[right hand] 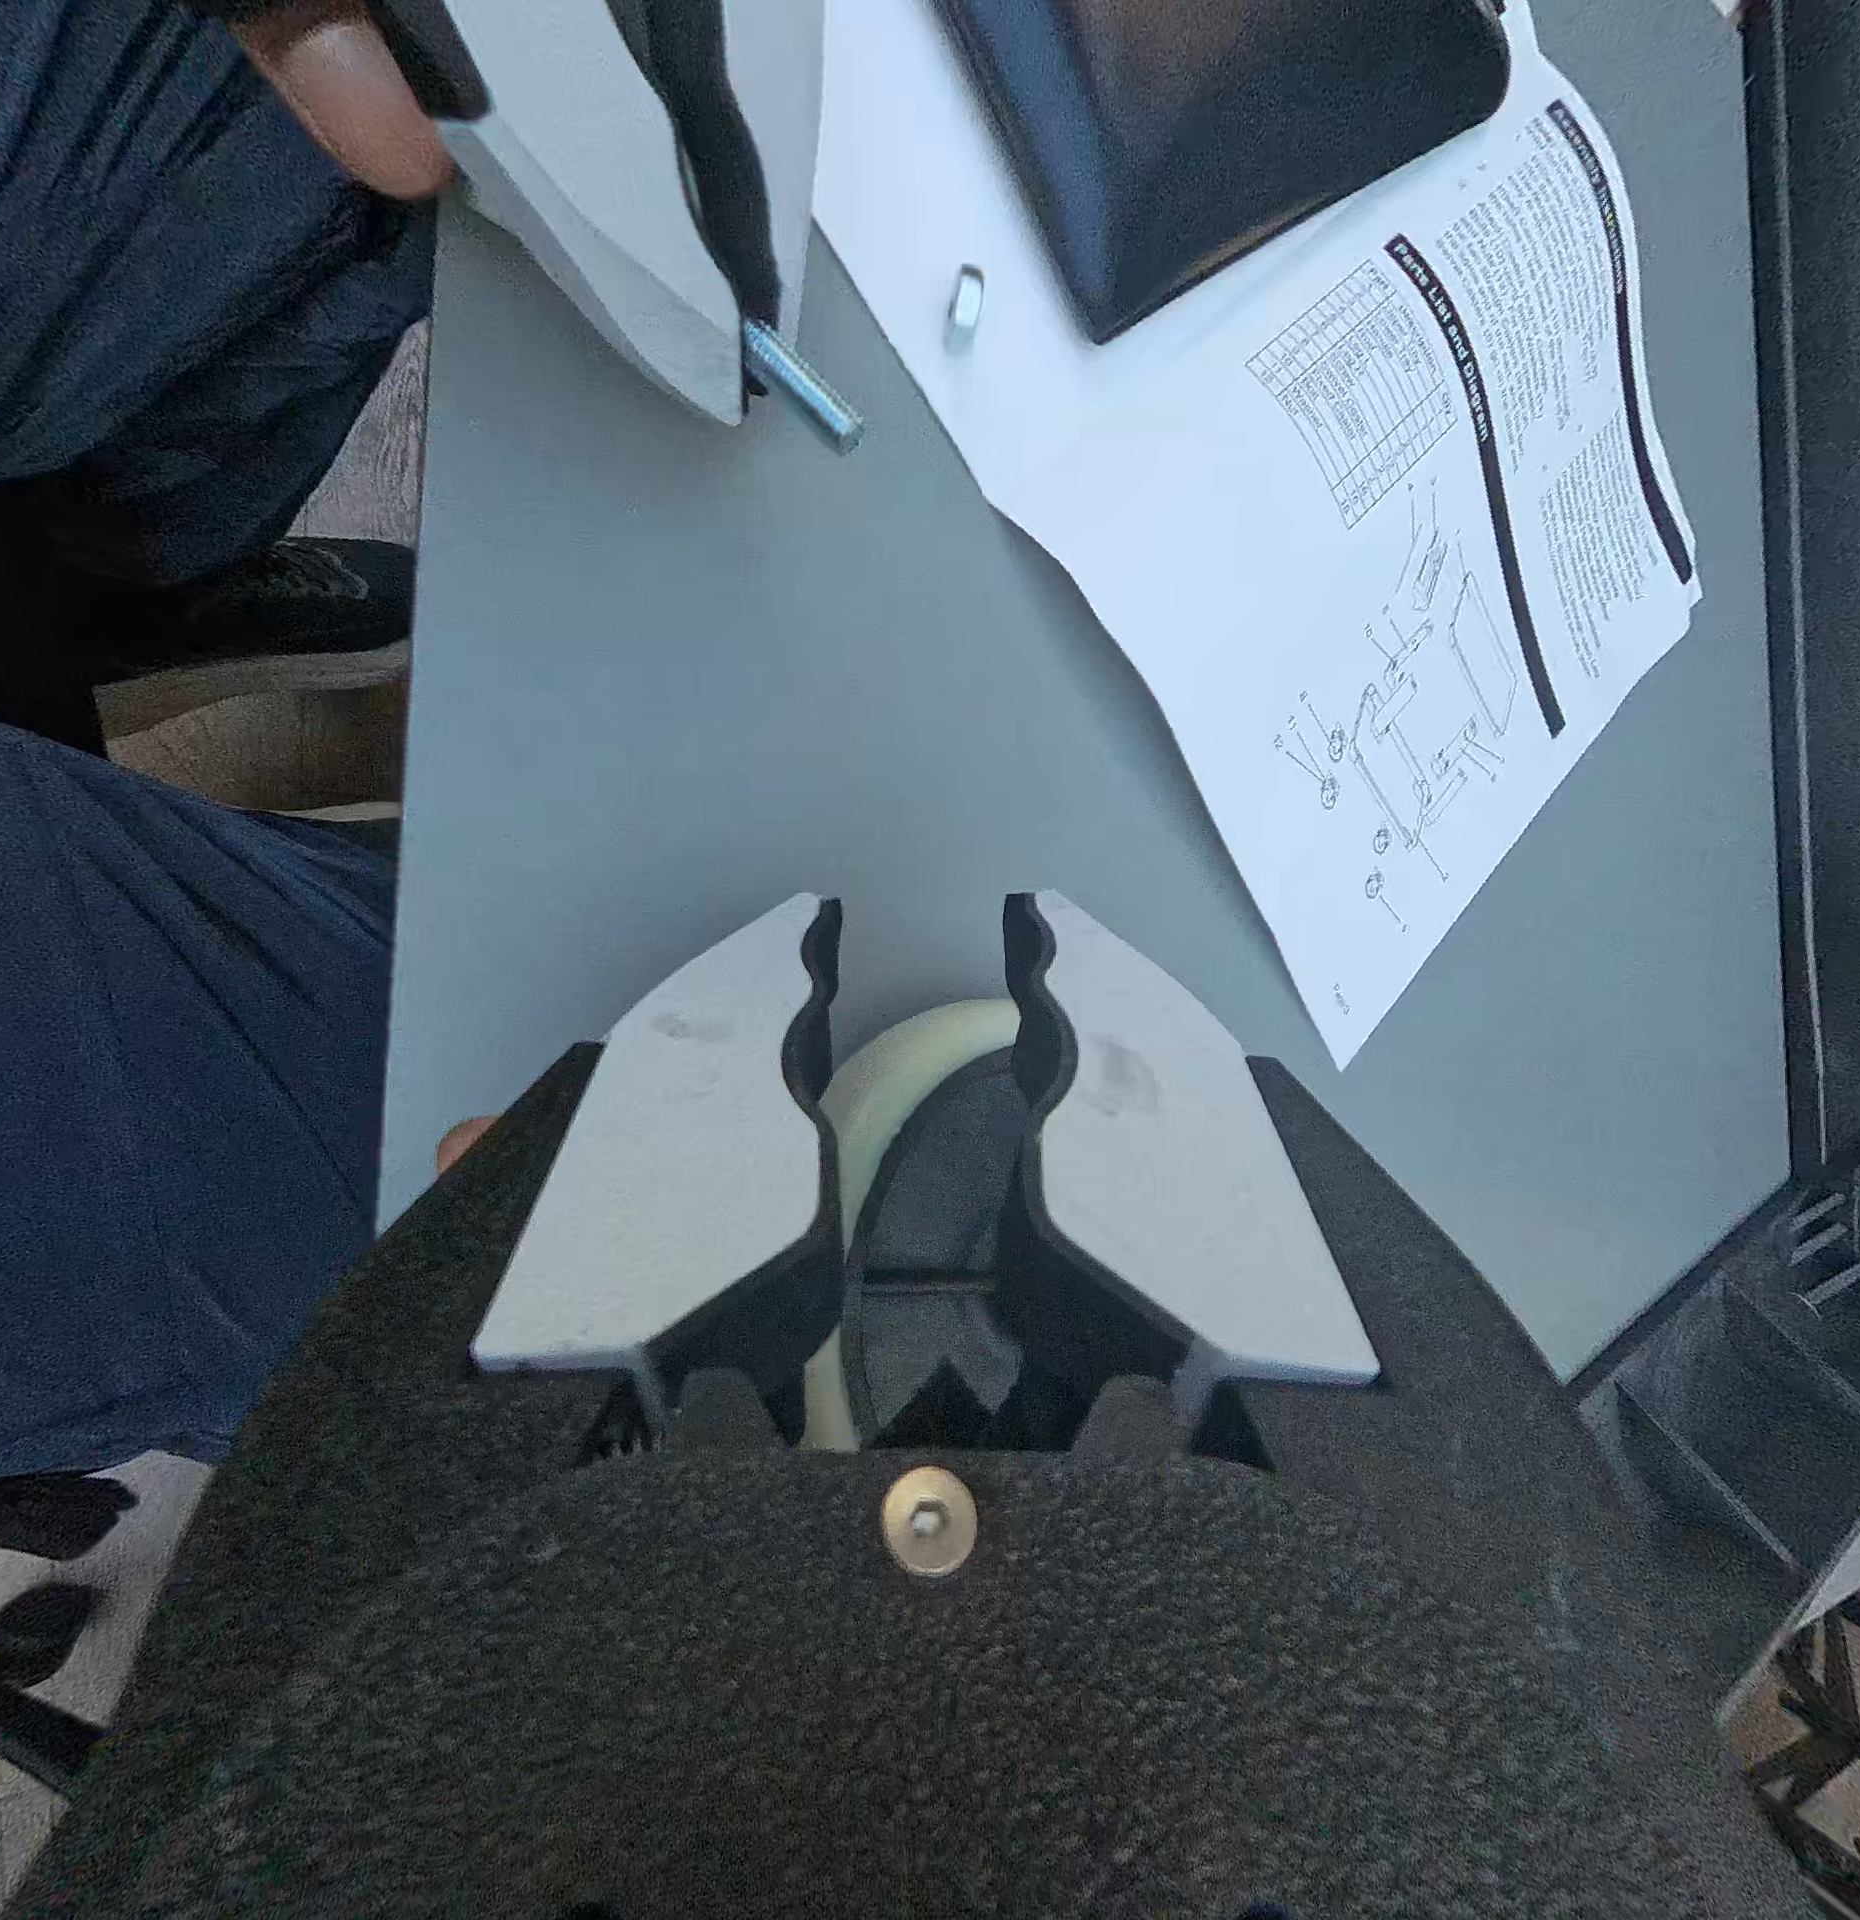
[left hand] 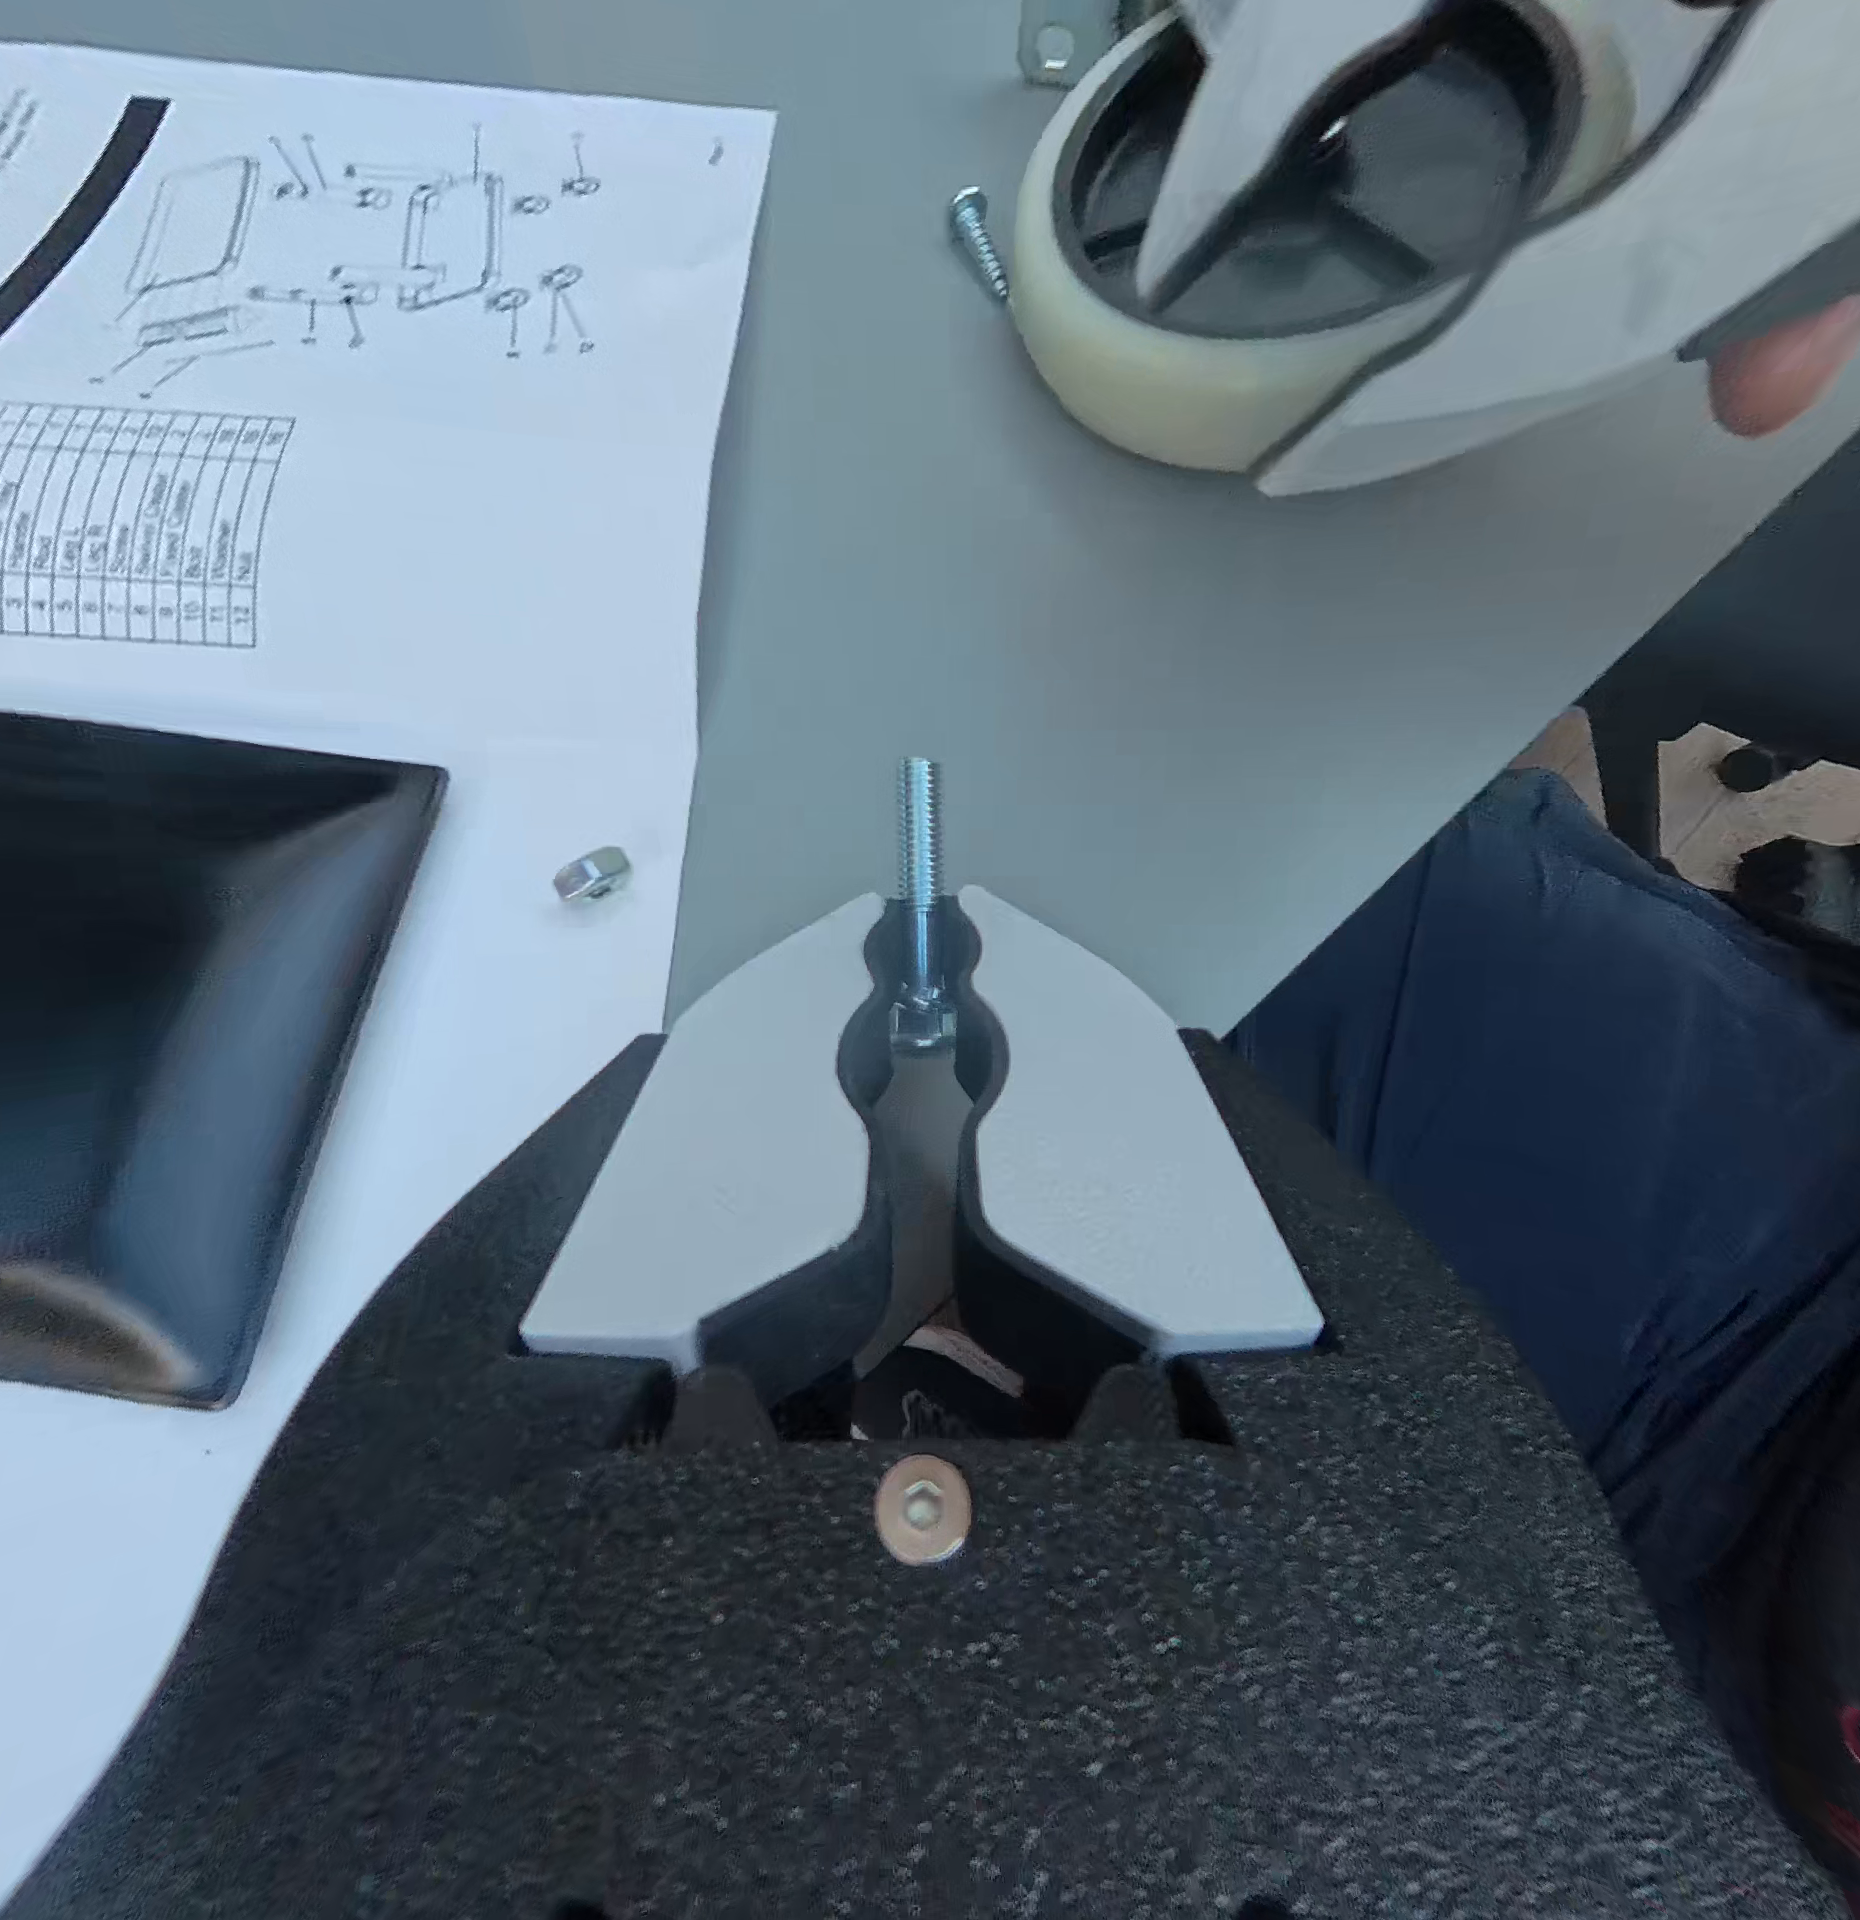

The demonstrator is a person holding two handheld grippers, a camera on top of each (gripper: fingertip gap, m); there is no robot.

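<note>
Zinc bolt (left hand: 915,894) pinched in left claw (left hand: 918,896), threads sticking out, centre frame. Right claw (right hand: 918,904) spread, w/ cream caster wheel (right hand: 905,1049) under it on grey counter (right hand: 645,675), lower centre.

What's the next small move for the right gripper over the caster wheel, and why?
Probably lower the right gripper a little and close on the caster wheel. Its jaws stand open above the wheel, which lies flat on the grey table, and the pads do not press on it. The left gripper already clamps a bolt, threads pointing out, so the wheel looks like the part not yet secured.
</note>
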